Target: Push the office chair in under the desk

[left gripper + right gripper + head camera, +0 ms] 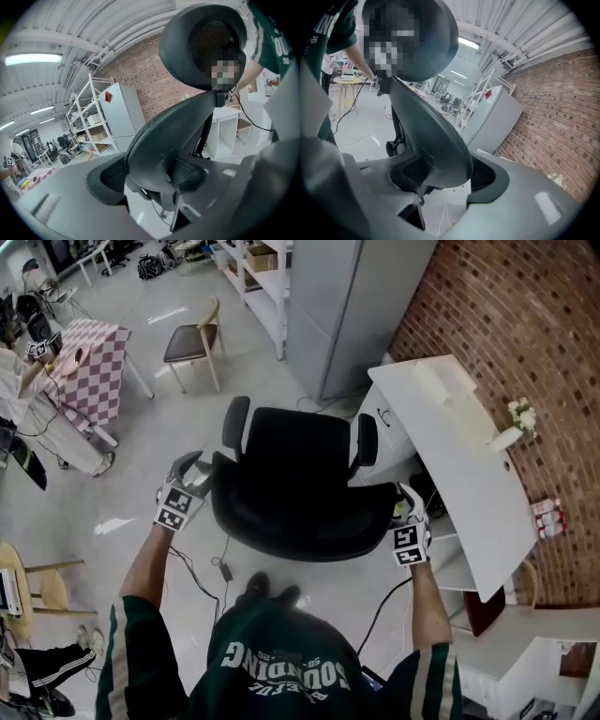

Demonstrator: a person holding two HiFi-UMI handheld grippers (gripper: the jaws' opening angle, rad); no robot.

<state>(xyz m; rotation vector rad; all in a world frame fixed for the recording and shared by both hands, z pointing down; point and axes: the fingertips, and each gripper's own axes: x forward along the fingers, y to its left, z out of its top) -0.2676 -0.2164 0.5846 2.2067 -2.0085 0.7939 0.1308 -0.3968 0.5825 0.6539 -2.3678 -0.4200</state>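
The black office chair [295, 474] stands on the floor left of the white desk [469, 456], with its backrest toward me and its seat and armrests facing away. My left gripper [199, 470] is at the backrest's left edge and my right gripper [406, 502] at its right edge. In the left gripper view the backrest rim [159, 136] lies between the jaws of the left gripper [152, 180], touching both pads, with the headrest [201, 42] above. In the right gripper view the backrest rim [436, 140] sits likewise in the right gripper [443, 176].
A brick wall [525, 324] runs behind the desk, and a small vase of flowers [520, 418] stands on it. A grey cabinet [352, 306] stands beyond the chair. A wooden chair [192, 343] and a checked table [89, 362] are far left. Cables [220, 563] trail on the floor by my feet.
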